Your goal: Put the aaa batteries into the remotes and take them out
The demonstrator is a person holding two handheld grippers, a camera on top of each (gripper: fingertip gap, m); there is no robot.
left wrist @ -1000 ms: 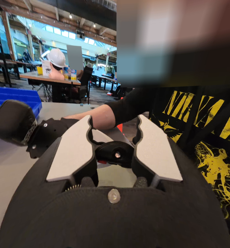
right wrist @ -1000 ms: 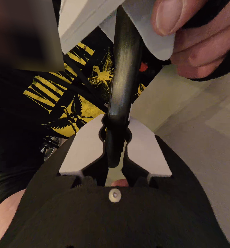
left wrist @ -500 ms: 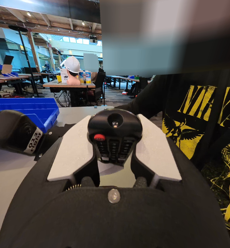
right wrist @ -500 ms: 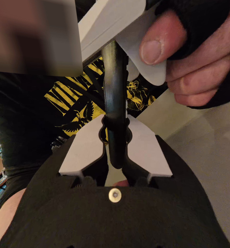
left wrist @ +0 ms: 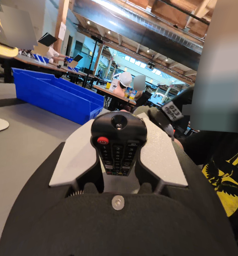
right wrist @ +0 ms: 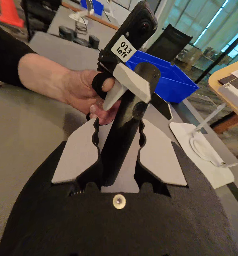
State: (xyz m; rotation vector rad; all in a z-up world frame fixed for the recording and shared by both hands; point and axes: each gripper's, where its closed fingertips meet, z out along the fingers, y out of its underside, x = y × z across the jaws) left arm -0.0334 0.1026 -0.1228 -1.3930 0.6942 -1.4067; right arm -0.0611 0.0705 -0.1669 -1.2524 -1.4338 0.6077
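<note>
**Remote now clamped in left tool, right tool's grip released**

Since one second ago the remote (left wrist: 118,145) has passed between tools: the right tool then pinched it edge-on, whereas its fingers now stand spread on either side of the black body, with gaps visible in the right wrist view. One second ago the left tool (left wrist: 119,139) stood spread and unloaded; it now pinches the remote at the narrowing below its rounded head, keypad facing the camera, red power button at 9 o'clock of the head, emitter window at 12 o'clock.

In the right wrist view the right tool (right wrist: 119,133) frames the remote's lower end, which slants toward 1 o'clock up to the left tool's white fingers (right wrist: 132,83). A bare hand (right wrist: 76,88) in a fingerless black glove grips that tool from 9 o'clock. Its camera housing with a white sticker (right wrist: 123,48) rises at 12 o'clock.

Outward, a blue bin (left wrist: 56,95) sits on the grey bench (left wrist: 25,138) at 10 o'clock in the left view. A white stand base (right wrist: 198,152) lies on the bench at 3 o'clock in the right view. A black shirt with yellow print (left wrist: 226,180) fills 4 o'clock of the left view. No batteries are visible.
</note>
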